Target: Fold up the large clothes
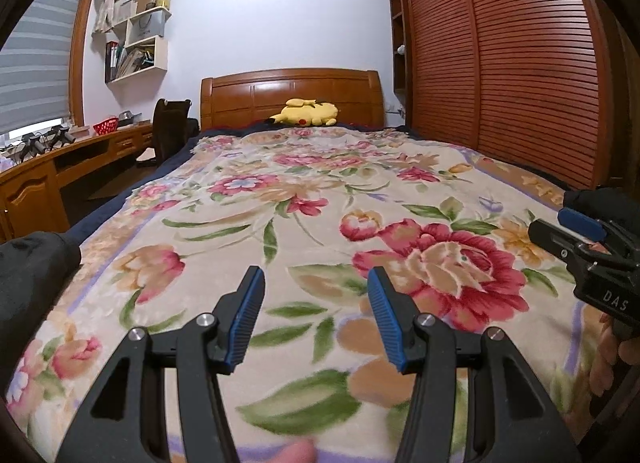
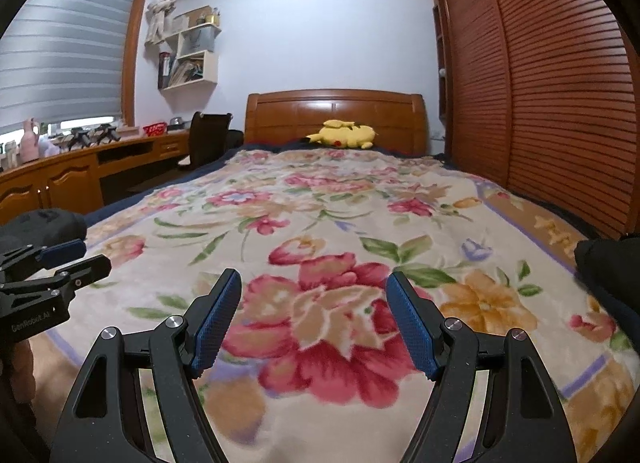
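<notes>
A floral blanket lies spread flat over the bed. My left gripper hovers low over its near end, open, with nothing between the blue pads. My right gripper is open wider over a big red flower, also with nothing in it. Each gripper shows in the other's view: the right gripper at the right edge, the left gripper at the left edge. Dark cloth lies at the bed's left side, and more dark cloth at its right side. I cannot tell what garment it is.
A yellow plush toy rests by the wooden headboard. Louvred wardrobe doors run along the right of the bed. On the left are a wooden desk, a dark chair and wall shelves.
</notes>
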`<state>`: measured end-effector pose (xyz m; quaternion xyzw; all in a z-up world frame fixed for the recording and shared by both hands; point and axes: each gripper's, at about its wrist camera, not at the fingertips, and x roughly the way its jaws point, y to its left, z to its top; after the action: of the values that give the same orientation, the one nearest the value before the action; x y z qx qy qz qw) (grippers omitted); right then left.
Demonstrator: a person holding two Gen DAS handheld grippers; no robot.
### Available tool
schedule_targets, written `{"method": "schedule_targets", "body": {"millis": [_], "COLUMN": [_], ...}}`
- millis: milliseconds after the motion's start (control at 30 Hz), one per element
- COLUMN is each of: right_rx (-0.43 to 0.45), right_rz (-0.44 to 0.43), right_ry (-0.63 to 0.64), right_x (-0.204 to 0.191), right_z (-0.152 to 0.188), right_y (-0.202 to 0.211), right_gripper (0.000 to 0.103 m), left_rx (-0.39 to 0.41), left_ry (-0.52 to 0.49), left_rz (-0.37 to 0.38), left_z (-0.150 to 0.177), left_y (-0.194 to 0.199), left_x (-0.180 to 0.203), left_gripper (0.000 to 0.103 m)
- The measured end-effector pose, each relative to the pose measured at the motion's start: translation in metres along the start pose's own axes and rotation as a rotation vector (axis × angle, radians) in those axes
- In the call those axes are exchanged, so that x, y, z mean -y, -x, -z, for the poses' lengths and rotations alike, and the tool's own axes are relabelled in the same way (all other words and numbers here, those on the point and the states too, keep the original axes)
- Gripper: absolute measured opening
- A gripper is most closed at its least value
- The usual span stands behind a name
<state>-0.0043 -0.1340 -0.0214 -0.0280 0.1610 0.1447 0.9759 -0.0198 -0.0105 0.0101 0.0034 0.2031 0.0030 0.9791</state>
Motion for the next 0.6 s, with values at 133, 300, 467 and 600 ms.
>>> {"method": "schedule_targets", "body": {"millis": [133, 300, 467, 600], "right_rx": [0.004, 0.031, 0.041, 0.047], "right_rz": [0.006, 0.013, 0.014, 0.007], "right_ry": [-0.011, -0.015, -0.024, -0.023], "right_x": [-0.001, -0.001, -0.001, -0.001], "right_z": [0.005, 0.006, 0.006, 0.006], "right_y": [0.006, 0.013, 0.013, 0.012], "right_gripper": [0.077, 0.077, 0.077, 0.077], "left_rx": [0.028, 0.035, 0.032, 0.021], "left_ry": [-0.025, -0.013, 0.008, 0.013], "left_rz": [-0.024, -0.039, -0.056, -0.067], "left_z": [0.004, 0.007, 0.010, 0.011], "left_y": [0.008, 0.011, 0.011, 0.009], "left_x": [0.000, -0.008, -0.018, -0.025], "left_gripper": [0.053, 0.053, 0.053, 0.053]}}
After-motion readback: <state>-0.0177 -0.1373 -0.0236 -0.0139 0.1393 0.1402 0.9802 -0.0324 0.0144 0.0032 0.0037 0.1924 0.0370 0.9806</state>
